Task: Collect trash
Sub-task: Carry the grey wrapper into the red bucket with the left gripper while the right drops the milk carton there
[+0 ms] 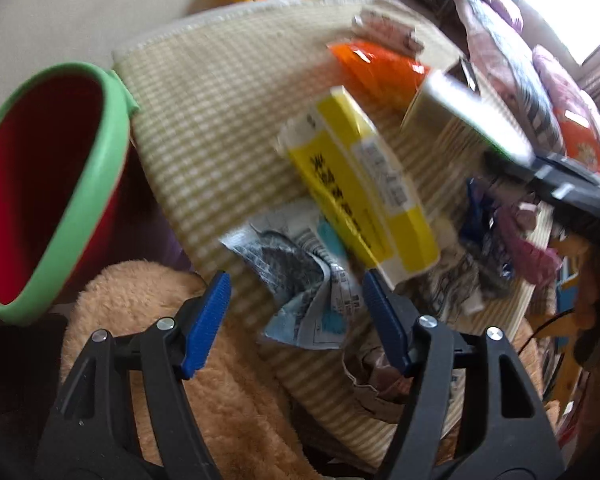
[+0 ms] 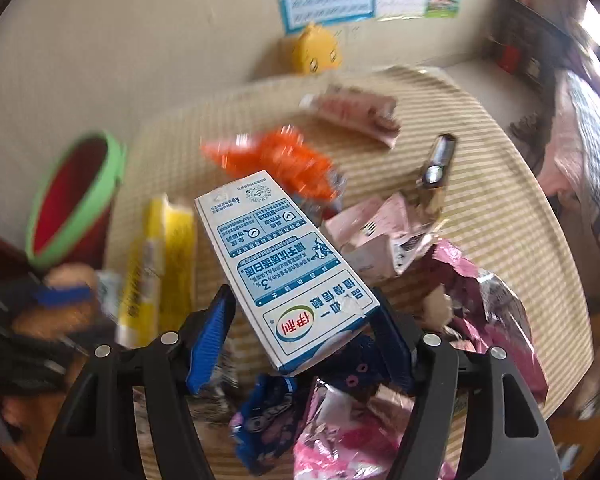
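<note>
Trash lies scattered on a checked green-and-cream mat (image 1: pixel 220 128). My left gripper (image 1: pixel 296 304) is open, its blue pads either side of a crumpled grey-and-blue printed wrapper (image 1: pixel 300 280); a yellow box (image 1: pixel 364 192) lies just beyond. My right gripper (image 2: pixel 304 320) holds a white-and-blue milk carton (image 2: pixel 284 264) between its pads, lifted above the mat (image 2: pixel 480 200). The carton also shows in the left wrist view (image 1: pixel 464 120), with the right gripper (image 1: pixel 572 188) behind it. A red bucket with a green rim (image 1: pixel 48 184) stands at the mat's left edge, also in the right wrist view (image 2: pixel 76 196).
An orange wrapper (image 1: pixel 380 68), pink wrappers (image 2: pixel 356 112), a pink foil bag (image 2: pixel 488 312), a blue wrapper (image 2: pixel 268 408) and a small dark tube (image 2: pixel 440 160) lie on the mat. A tan plush cushion (image 1: pixel 148 320) sits below it. A yellow toy (image 2: pixel 316 52) rests by the wall.
</note>
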`<state>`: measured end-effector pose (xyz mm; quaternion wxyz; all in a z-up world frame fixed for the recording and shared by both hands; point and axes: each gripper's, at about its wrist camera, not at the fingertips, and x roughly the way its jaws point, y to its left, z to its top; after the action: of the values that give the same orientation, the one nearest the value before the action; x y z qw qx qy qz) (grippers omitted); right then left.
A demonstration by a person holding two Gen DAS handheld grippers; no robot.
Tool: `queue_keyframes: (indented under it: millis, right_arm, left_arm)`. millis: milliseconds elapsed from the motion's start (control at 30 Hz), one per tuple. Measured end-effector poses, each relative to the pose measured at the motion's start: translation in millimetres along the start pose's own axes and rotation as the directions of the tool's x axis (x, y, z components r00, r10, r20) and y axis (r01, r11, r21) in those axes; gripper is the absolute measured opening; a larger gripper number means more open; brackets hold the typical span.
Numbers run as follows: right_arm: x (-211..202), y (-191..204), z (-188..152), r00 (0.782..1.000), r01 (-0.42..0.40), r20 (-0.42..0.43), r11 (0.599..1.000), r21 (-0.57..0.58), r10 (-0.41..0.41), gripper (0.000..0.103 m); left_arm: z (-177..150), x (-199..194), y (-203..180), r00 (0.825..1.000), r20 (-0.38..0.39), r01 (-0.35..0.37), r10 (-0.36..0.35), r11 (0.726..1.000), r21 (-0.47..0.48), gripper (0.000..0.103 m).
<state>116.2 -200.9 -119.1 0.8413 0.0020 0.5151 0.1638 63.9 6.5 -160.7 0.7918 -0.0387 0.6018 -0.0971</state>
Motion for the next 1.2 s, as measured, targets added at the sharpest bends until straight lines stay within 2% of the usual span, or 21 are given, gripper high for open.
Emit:
queue_keyframes:
  millis: [133,200,233,267,300,400,467,600,700,767,867,967,1100,1200]
  right_arm:
    - [-24,-4,-8,0.997,-0.037,0.072,0.995,0.088,0.031,0.065]
    - [-33,1,-11,0.994,-0.055,0.102,0.992,0.117,0.043,0.065]
    - [-39,5,-14,0.993,-0.059,0.113,0.99,0.126,0.045,0.065]
    - [-45,11,-17,0.991,-0.067,0.127,0.988,0.137,0.049,0.065]
    - [-53,13,-20,0.989,-0.075,0.139,0.986,0.146,0.055,0.065]
    - [-71,27,-27,0.979,-0.124,0.182,0.975,0.183,0.09,0.065]
    - [-81,40,-29,0.973,-0.152,0.203,0.97,0.19,0.113,0.065]
    - [-91,68,-30,0.961,-0.201,0.225,0.964,0.176,0.159,0.065]
    - [-88,91,-25,0.952,-0.256,0.214,0.953,0.161,0.219,0.065]
    - [-84,108,-20,0.946,-0.283,0.202,0.948,0.146,0.252,0.065]
    - [-71,141,-9,0.937,-0.324,0.175,0.939,0.112,0.302,0.065]
    - [-58,167,1,0.933,-0.337,0.162,0.937,0.088,0.321,0.065]
    - [-32,204,24,0.934,-0.346,0.119,0.936,0.065,0.337,0.065]
    - [-7,230,38,0.943,-0.326,0.078,0.944,0.045,0.322,0.065]
  left_arm:
    - [-1,16,-3,0.998,-0.051,-0.024,0.024,1.0,0.005,0.065]
    - [-2,19,-2,0.998,-0.049,-0.029,0.029,1.0,-0.001,0.063]
    - [-1,17,-2,0.999,-0.04,-0.026,0.025,1.0,-0.004,0.056]
    - [-1,17,-2,0.999,-0.038,-0.018,0.018,1.0,-0.004,0.04]
    - [-1,16,-1,0.999,-0.041,-0.005,0.005,1.0,-0.009,0.034]
    - [-2,10,4,0.999,-0.031,0.03,-0.031,0.999,-0.033,0.029]
    - [-1,0,7,0.999,-0.002,0.046,-0.046,0.998,-0.047,0.028]
    - [5,-38,21,0.991,0.119,0.071,-0.062,0.995,-0.07,0.028]
    - [7,-69,36,0.975,0.223,0.041,-0.019,0.995,-0.095,0.028]
    - [7,-89,56,0.957,0.289,0.018,0.023,0.99,-0.141,0.028]
    - [7,-103,80,0.935,0.34,-0.036,0.102,0.98,-0.195,0.028]
    - [2,-111,111,0.917,0.353,-0.095,0.184,0.962,-0.254,0.028]
    - [-3,-113,157,0.915,0.333,-0.104,0.229,0.93,-0.352,0.028]
    - [-12,-112,184,0.915,0.321,-0.1,0.243,0.91,-0.402,0.028]
